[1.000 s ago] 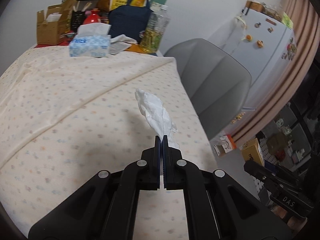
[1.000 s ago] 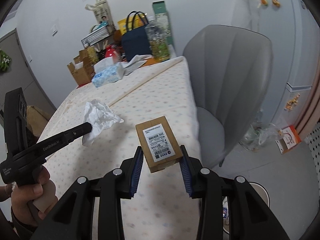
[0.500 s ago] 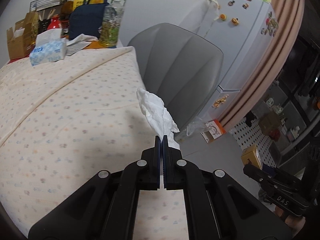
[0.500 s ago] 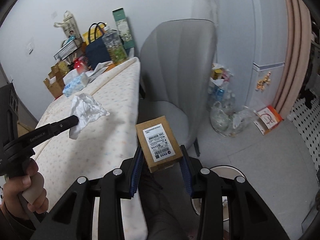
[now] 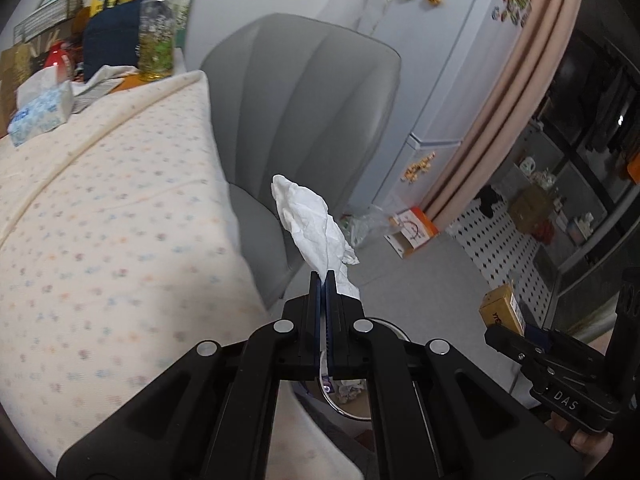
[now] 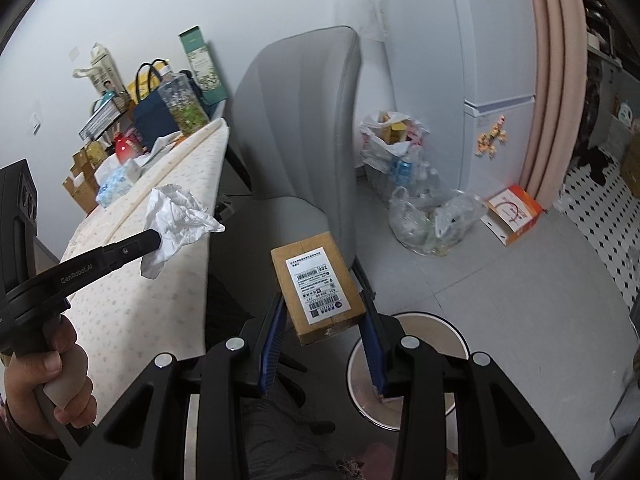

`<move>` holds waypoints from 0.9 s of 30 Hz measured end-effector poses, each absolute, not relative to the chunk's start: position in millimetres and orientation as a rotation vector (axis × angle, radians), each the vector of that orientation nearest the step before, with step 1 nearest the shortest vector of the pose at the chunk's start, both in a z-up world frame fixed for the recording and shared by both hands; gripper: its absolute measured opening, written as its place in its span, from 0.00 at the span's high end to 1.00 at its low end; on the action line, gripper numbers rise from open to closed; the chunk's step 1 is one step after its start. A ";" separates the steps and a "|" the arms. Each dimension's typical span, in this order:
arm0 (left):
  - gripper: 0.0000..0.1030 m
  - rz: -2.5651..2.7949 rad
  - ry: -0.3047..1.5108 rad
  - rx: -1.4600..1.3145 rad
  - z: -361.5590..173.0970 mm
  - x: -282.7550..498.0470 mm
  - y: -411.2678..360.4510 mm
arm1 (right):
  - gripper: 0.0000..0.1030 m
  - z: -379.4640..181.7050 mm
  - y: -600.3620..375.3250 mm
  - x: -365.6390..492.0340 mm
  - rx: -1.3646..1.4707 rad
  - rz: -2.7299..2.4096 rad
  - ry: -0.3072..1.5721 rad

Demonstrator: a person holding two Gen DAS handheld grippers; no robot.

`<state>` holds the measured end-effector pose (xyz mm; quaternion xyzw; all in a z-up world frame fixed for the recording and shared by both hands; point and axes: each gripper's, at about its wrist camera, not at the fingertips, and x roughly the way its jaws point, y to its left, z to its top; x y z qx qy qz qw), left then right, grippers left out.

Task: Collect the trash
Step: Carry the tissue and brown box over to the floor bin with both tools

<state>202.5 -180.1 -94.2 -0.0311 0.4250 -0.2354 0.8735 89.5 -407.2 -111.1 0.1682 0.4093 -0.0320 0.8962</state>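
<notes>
Between the closed fingers of the left gripper (image 5: 322,280), in the left wrist view, one crumpled white tissue (image 5: 312,222) stands up, pinched at its lower end, in the air past the table (image 5: 100,216) edge and in front of one grey chair (image 5: 308,92); one bin (image 5: 352,396) shows below the gripper. From the right wrist view, the right gripper (image 6: 323,314) clamps one brown cardboard box (image 6: 316,286) with a white barcode label, held beside the round bin (image 6: 412,364) on the floor. Two bags of rubbish (image 6: 420,184) sit by the fridge (image 6: 492,60).
</notes>
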 end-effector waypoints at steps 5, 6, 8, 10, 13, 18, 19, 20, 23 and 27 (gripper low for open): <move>0.97 -0.521 0.938 -0.051 -113.1 204.5 -206.4 | 0.65 -131.2 -428.6 87.9 0.392 -0.092 0.871; 0.97 -0.527 0.947 -0.047 -116.1 205.5 -210.9 | 0.65 -134.4 -431.4 88.1 0.397 -0.094 0.875; 0.97 -0.538 0.961 -0.037 -121.4 205.5 -221.5 | 0.65 -143.8 -438.0 89.1 0.411 -0.098 0.887; 0.97 -0.547 0.975 -0.025 -126.5 205.1 -231.5 | 0.65 -153.5 -445.1 90.0 0.425 -0.106 0.901; 0.97 -0.553 0.993 -0.011 -132.0 207.0 -241.2 | 0.63 -167.0 -455.1 92.3 0.438 -0.129 0.926; 0.97 -0.570 1.030 0.021 -144.8 201.1 -264.6 | 0.37 -181.4 -484.6 83.3 0.499 -0.196 0.928; 0.97 -0.576 1.036 0.028 -147.2 199.7 -268.5 | 0.37 -182.5 -490.6 80.0 0.510 -0.201 0.928; 0.97 -0.583 1.043 0.037 -149.8 197.4 -274.1 | 0.37 -182.8 -495.0 77.5 0.518 -0.206 0.926; 0.97 -0.607 1.058 0.065 -157.2 190.6 -290.1 | 0.37 -180.8 -507.7 67.3 0.525 -0.227 0.912; 0.97 -0.637 1.093 0.098 -172.4 183.3 -309.5 | 0.37 -173.2 -519.4 53.3 0.530 -0.252 0.889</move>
